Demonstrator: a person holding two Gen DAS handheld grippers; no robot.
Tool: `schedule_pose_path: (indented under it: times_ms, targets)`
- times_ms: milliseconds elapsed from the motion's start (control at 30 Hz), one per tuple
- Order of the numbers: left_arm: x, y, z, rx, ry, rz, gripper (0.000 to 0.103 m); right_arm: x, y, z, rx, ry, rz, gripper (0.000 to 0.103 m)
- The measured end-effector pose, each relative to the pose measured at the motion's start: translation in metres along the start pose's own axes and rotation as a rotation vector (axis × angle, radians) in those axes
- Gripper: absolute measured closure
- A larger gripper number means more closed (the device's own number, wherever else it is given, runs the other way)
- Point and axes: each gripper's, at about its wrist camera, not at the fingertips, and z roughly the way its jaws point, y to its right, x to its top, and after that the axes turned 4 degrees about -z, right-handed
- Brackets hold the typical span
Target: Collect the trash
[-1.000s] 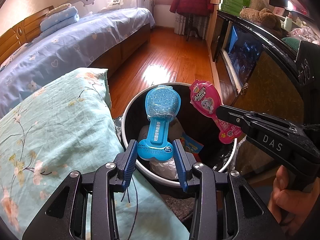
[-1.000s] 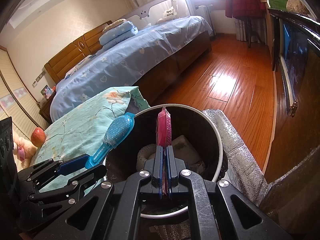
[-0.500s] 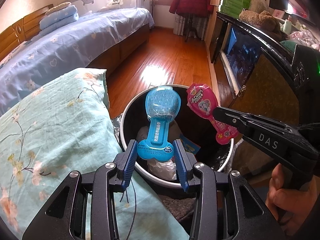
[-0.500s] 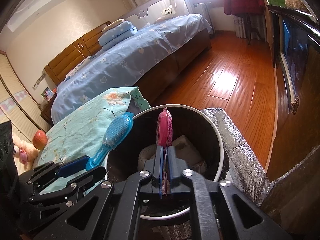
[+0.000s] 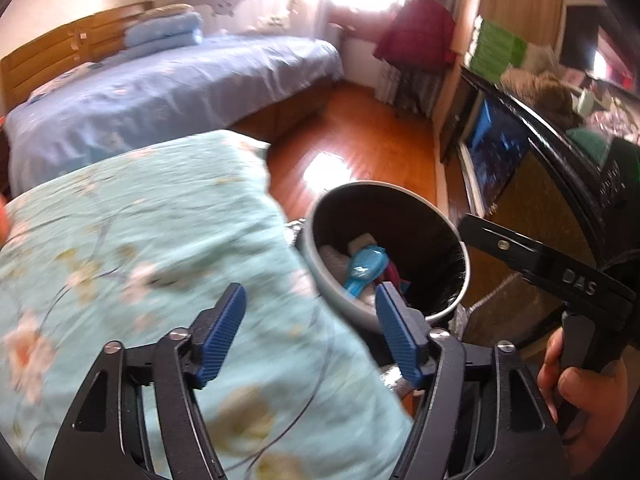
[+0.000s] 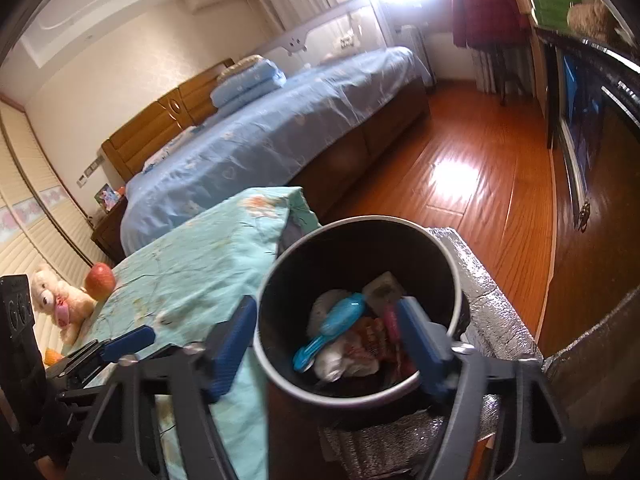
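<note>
blue package (image 6: 329, 332) lies in black bin (image 6: 352, 240).

The round trash bin (image 6: 456, 280) is standing upright on the wood floor, its pale rim ringing a black liner, and it is pressing right up against the edge of the floral bedding. Inside, the blue packet (image 6: 330, 330) is lying flat on the heap, its wide end pointing up toward the far wall and its narrow tab end pointing down to the near rim. Just beside it, on the right, the pink packet (image 6: 390, 320) is resting on edge, mostly hidden and blurred, perhaps leaning on the crumpled white and red litter beneath.
</note>
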Motion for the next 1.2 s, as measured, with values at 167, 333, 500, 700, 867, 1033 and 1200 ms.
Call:
schedule_pose_path:
  times_ms: [167, 333, 500, 700, 867, 1033, 1200]
  targets:
    - [-0.023, -0.032, -0.037, 0.031, 0.066, -0.071, 0.03, -0.02, -0.027, -0.02, 0.001, 0.048, -0.019, 0.018]
    - [-0.043, -0.057, -0.073, 0.081, 0.133, -0.137, 0.03, -0.035, -0.052, -0.034, 0.007, 0.078, -0.048, 0.016]
    - [-0.049, -0.061, -0.109, 0.125, 0.218, -0.145, 0.027, -0.028, -0.08, -0.065, 0.016, 0.156, -0.133, 0.011]
    - [-0.065, -0.057, -0.138, 0.203, 0.312, -0.133, 0.012, -0.032, -0.105, -0.097, 0.002, 0.291, -0.211, 0.0]
    - [-0.087, -0.054, -0.148, 0.318, 0.396, -0.12, 0.0, -0.054, -0.11, -0.092, -0.039, 0.292, -0.248, 0.0]
    - [-0.108, -0.057, -0.153, 0.354, 0.439, -0.131, 0.0, -0.079, -0.112, -0.093, -0.05, 0.319, -0.278, 0.0]
    - [-0.121, -0.058, -0.16, 0.376, 0.455, -0.125, 0.0, -0.091, -0.116, -0.097, -0.027, 0.333, -0.303, 0.0]
